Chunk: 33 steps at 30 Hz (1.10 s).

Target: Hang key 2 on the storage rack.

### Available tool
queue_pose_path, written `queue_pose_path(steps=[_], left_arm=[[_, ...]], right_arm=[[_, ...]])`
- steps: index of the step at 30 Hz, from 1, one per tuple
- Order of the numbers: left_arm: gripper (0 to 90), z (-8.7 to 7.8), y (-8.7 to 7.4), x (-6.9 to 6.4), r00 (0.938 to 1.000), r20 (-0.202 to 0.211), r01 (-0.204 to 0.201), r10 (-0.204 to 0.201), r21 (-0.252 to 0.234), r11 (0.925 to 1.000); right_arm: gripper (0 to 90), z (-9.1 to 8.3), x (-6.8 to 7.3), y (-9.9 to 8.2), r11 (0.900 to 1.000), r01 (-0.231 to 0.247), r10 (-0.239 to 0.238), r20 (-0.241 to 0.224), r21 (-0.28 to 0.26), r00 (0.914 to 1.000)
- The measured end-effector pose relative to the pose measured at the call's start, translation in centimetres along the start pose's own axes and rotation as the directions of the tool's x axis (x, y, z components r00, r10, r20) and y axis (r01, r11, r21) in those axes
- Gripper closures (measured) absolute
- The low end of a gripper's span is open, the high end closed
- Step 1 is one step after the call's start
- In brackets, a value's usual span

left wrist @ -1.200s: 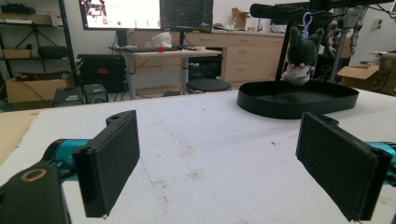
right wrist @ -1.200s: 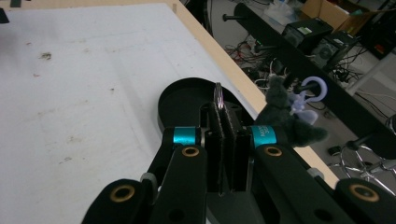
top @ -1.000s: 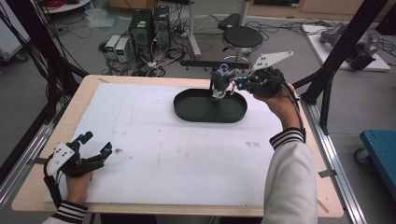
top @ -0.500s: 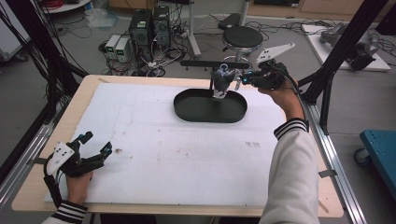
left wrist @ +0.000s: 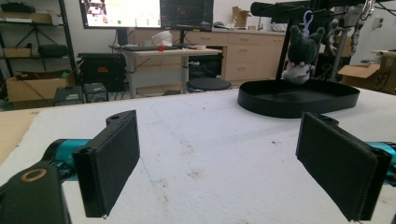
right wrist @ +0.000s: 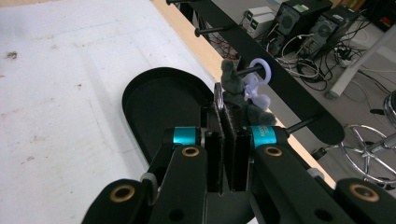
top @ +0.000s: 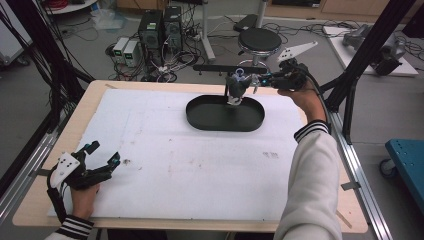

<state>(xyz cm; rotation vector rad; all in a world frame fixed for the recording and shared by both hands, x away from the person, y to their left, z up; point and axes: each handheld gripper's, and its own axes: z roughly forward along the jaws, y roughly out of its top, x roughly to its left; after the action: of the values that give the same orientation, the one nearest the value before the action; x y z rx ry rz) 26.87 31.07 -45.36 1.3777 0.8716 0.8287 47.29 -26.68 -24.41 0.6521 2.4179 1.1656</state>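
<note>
Now the right tongs (top: 246, 82) are closed on a small dark grey plush toy (top: 236, 87), and in the right gripper view the two black pads (right wrist: 228, 140) press together on the body of this toy (right wrist: 233, 88). The toy has a pale purple ring (right wrist: 259, 70) on its top, and this ring sits on one of the thin pegs that come out from the black rail (top: 235, 68) at the far edge of the tabletop (top: 165, 165). The toy hangs above the far rim of the black oval tray (top: 225, 114); I cannot tell if it touches the tray. In the left gripper view the toy (left wrist: 301, 56) appears upright just behind the tray (left wrist: 299, 97), with a purple loop above its head. The left tongs (top: 95, 157) rest low at the near left corner of the tabletop, well apart from the tray, and they stand wide with nothing between the pads (left wrist: 109, 161). The white cover of the tabletop has some small dark marks. The person's right sleeve (top: 310, 185) is pale with a striped cuff.
</note>
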Motion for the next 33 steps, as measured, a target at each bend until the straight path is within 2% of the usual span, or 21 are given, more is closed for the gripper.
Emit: queue_pose_path(steps=[10,15,19,33], left_arm=[[13.9,0.0,0.0,-0.1,1.0,-0.003,-0.005,0.005,0.002,1.0],[13.9,0.1,0.0,-0.1,1.0,-0.002,-0.006,0.006,0.003,1.0],[13.9,0.1,0.0,-0.1,1.0,0.0,-0.008,0.008,0.005,1.0],[13.9,0.1,0.0,-0.1,0.9999,0.002,-0.013,0.013,0.007,0.9999]], right_arm=[[88.4,0.9,-2.0,-1.4,0.9988,-0.05,0.049,-0.016,-0.006,0.9986],[88.5,1.4,-2.6,-1.8,0.9973,-0.072,0.072,-0.028,-0.012,0.997],[88.5,1.8,-3.2,-2.1,0.9966,-0.082,0.082,-0.019,-0.012,0.9965],[88.5,2.6,-3.9,-2.7,0.9933,-0.114,0.114,-0.002,-0.017,0.9934]])
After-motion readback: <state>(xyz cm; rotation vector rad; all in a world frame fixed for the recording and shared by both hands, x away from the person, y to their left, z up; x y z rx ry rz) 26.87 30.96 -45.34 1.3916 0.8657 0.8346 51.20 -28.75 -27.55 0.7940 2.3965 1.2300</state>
